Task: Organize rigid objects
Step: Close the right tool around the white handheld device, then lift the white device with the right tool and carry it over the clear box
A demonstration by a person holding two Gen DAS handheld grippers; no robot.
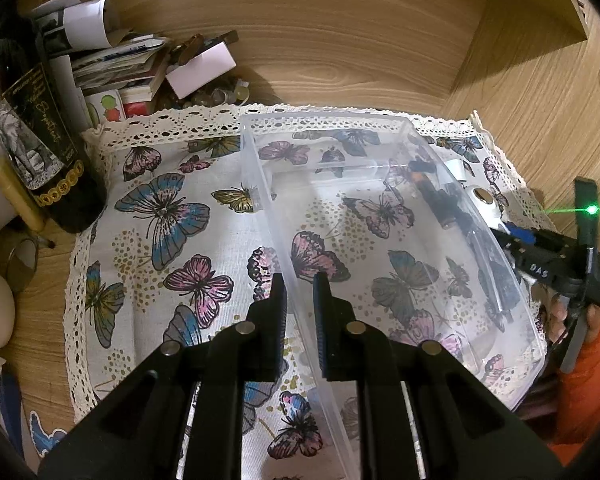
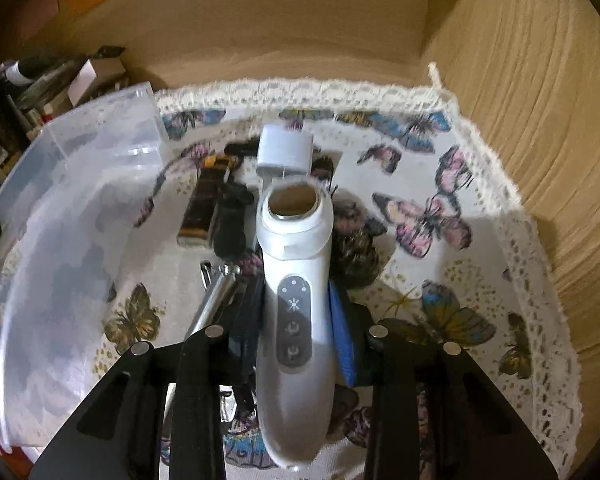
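A clear plastic bin point(image 1: 380, 200) stands on a butterfly-print cloth point(image 1: 160, 208). My left gripper point(image 1: 300, 280) is shut on the bin's left wall, one finger on each side of it. In the right wrist view a white handheld device point(image 2: 296, 320) with a grey button panel lies on the cloth point(image 2: 440, 216) just right of the bin point(image 2: 60, 200). My right gripper point(image 2: 296, 292) is shut on the device's body. Beside the device lie a black-and-amber item point(image 2: 202, 204), a black piece point(image 2: 232, 216), a metal tool point(image 2: 216, 296) and a white cap point(image 2: 286, 152). The right gripper point(image 1: 508, 236) shows past the bin's right wall.
A dark wine bottle point(image 1: 40, 140), a candle point(image 1: 18, 196) and a pile of papers and small boxes point(image 1: 120, 60) crowd the back left. Wooden panels point(image 1: 340, 40) close off the back and the right. A hand in an orange sleeve point(image 1: 584, 360) holds the right gripper.
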